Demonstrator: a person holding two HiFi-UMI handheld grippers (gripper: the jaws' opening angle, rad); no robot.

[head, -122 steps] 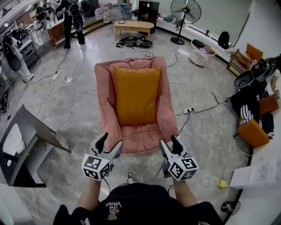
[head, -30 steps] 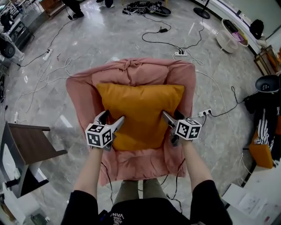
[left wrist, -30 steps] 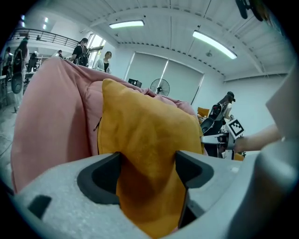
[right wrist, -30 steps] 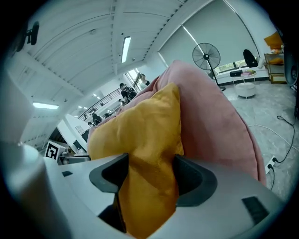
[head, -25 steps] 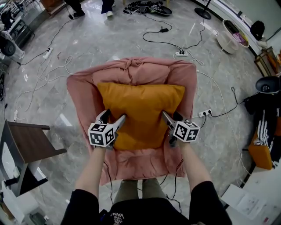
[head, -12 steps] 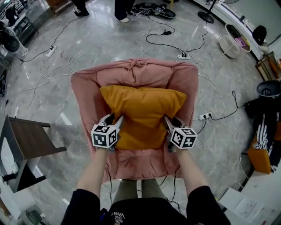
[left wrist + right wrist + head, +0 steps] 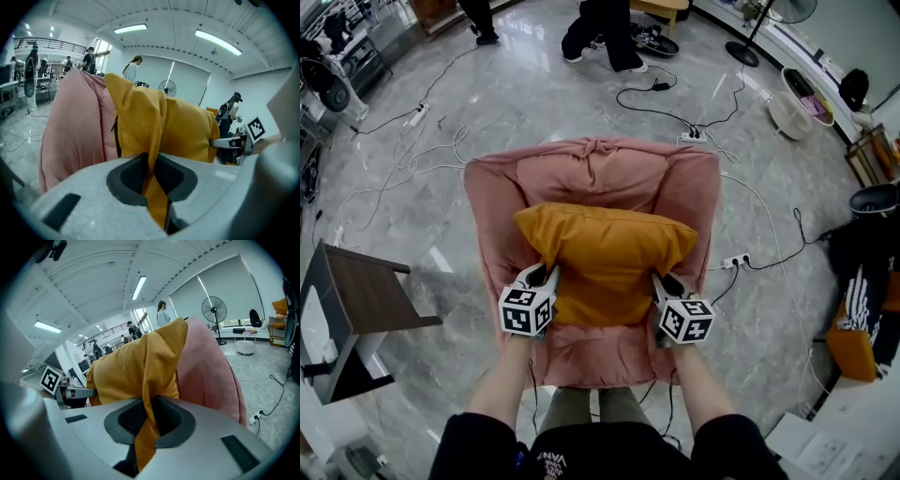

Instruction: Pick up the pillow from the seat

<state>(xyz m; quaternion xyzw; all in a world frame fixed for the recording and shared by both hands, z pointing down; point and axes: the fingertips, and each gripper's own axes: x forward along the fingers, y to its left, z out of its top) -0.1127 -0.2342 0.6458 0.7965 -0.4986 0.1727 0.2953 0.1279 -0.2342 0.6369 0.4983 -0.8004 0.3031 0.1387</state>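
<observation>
An orange pillow [image 7: 605,262] rests against the back of a pink padded seat [image 7: 592,178], bunched up between my two grippers. My left gripper [image 7: 542,278] pinches the pillow's left edge; in the left gripper view the orange fabric [image 7: 154,136] is squeezed between the closing jaws. On the pillow's right edge sits my right gripper [image 7: 664,284], its jaws closing as well, with a fold of orange cloth [image 7: 150,380] clamped between them. Each gripper view shows the other gripper beyond the pillow.
A dark wooden side table [image 7: 356,305] stands left of the seat. Cables and a power strip [image 7: 736,261] lie on the marble floor around it. A person [image 7: 605,33] stands behind the seat. A bag and orange boxes [image 7: 853,328] sit at the right.
Both grippers have closed on the pillow's side edges. The pillow has bunched and its lower part has risen off the seat cushion. A person has walked into view behind the seat.
</observation>
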